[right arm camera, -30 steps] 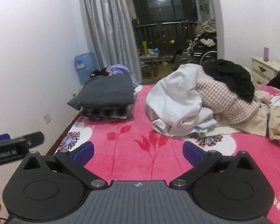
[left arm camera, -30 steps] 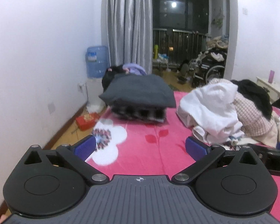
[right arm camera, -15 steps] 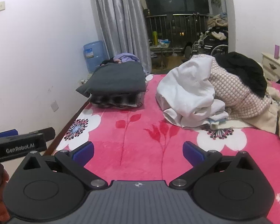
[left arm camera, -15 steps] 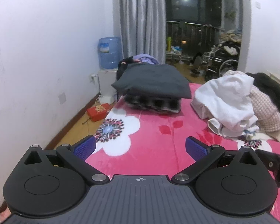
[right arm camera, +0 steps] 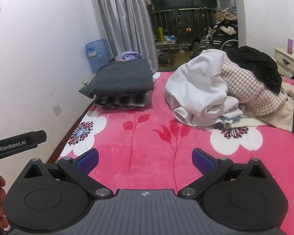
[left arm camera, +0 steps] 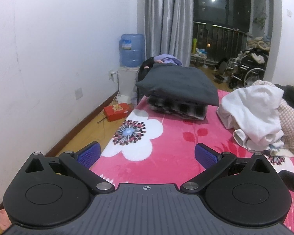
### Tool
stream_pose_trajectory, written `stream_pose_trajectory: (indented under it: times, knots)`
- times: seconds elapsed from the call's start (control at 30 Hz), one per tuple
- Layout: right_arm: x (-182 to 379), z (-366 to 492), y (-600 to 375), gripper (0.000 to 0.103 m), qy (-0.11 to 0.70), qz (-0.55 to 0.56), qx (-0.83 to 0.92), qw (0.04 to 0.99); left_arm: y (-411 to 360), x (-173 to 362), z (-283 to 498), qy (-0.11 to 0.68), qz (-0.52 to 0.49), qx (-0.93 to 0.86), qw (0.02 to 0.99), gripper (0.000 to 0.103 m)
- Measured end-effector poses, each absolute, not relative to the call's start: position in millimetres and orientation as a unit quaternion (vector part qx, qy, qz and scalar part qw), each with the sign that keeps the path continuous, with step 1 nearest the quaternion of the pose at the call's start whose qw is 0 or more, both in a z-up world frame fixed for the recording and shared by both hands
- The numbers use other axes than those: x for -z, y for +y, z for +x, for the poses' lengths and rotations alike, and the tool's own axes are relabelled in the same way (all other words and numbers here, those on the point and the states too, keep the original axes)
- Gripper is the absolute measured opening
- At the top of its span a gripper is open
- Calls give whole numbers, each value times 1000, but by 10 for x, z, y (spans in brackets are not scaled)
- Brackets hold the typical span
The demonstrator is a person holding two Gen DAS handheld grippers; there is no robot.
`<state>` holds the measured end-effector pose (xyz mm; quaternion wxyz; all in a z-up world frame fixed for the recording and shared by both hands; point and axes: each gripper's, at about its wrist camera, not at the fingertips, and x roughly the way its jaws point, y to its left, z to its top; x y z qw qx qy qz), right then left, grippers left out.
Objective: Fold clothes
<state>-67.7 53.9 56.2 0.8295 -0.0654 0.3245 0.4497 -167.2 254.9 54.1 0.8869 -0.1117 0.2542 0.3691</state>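
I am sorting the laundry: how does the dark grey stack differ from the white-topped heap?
The dark grey stack is folded flat with squared edges; the white-topped heap is crumpled and loose. The stack lies near the wall side of the bed; the heap sits further right and rises higher. Both rest on the pink blanket.

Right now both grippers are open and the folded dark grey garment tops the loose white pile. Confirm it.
Not quite. The folded dark grey garment tops the folded plaid stack, apart from the loose white pile, as the right wrist view shows. Both grippers are open.
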Motion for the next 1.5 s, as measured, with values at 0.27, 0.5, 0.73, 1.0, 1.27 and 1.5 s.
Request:
stream_pose_trajectory:
  times: [0.27, 0.5, 0.73, 1.0, 1.27, 1.5]
  knots:
    - [-545, -753, 608, 103, 320, -87, -455, 827, 2611, -547, -1656, 258, -99, -374, 885, 103]
    - [-541, -799, 626, 103, 318, -100, -456, 825, 2776, -563, -1587, 247, -48, -392, 885, 103]
    - [-537, -828, 654, 103, 314, -110, -456, 826, 2694, -605, -1511, 247, -27, -361, 899, 103]
    - [-515, -891, 687, 103, 310, -122, -462, 822, 2543, -517, -1435, 277, -53, -316, 906, 103]
    - [-513, -932, 717, 103, 308, -123, -469, 818, 2440, -485, -1455, 281, -59, -312, 906, 103]
    - [-506, -942, 748, 103, 312, -124, -469, 817, 2469, -485, -1481, 277, -68, -320, 904, 103]
